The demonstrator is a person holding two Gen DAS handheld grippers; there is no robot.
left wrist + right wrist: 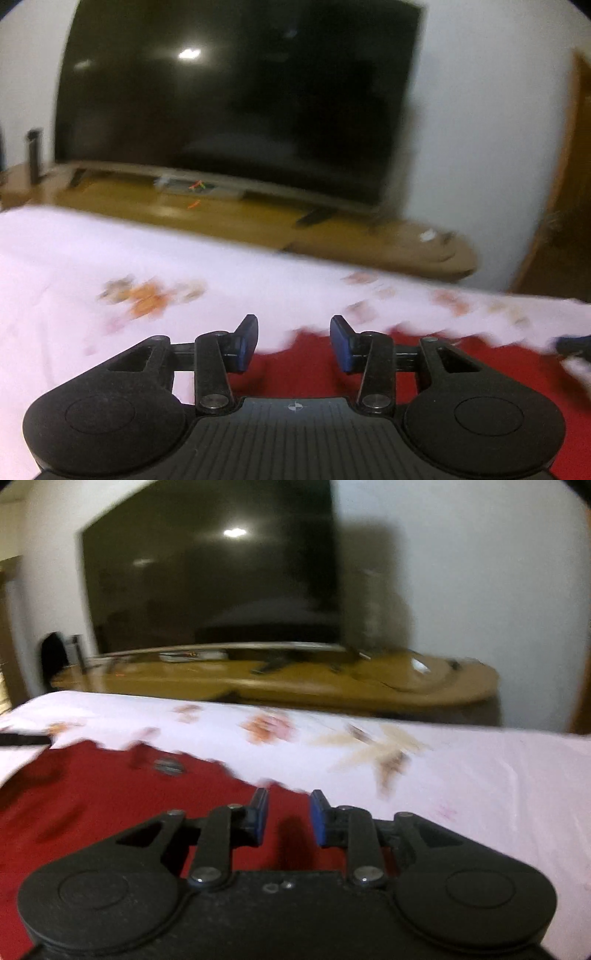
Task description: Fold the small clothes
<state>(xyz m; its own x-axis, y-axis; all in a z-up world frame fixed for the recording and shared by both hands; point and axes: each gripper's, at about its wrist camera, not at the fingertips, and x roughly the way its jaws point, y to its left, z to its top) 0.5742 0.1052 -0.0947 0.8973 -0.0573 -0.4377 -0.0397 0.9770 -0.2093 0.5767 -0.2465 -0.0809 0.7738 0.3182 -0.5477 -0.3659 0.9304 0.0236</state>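
Two views, both blurred by motion. From the left wrist, the left tool (293, 341) hangs with its blue pads well apart and nothing between them. A red garment (461, 376) lies flat on a white bedsheet (184, 266) printed with orange flowers; its ragged far edge runs across the picture just past the fingertips, and most of the cloth spreads below and to the right of the tool. A dark shape at the right edge may be the other tool, though I cannot tell. Behind stand a dark television (236, 96) and a wooden cabinet (221, 214).

From the right wrist, the right tool (286, 818) is also parted, somewhat narrower, and empty. Here the red garment (92, 801) spreads below and to the left, its far edge slanting from upper left down to the fingertips. A small grey label (168, 766) sits near that edge; its writing is unreadable.

Judging by this, each tool sits over its own side of the garment, so neither is clearly nearer the far edge.
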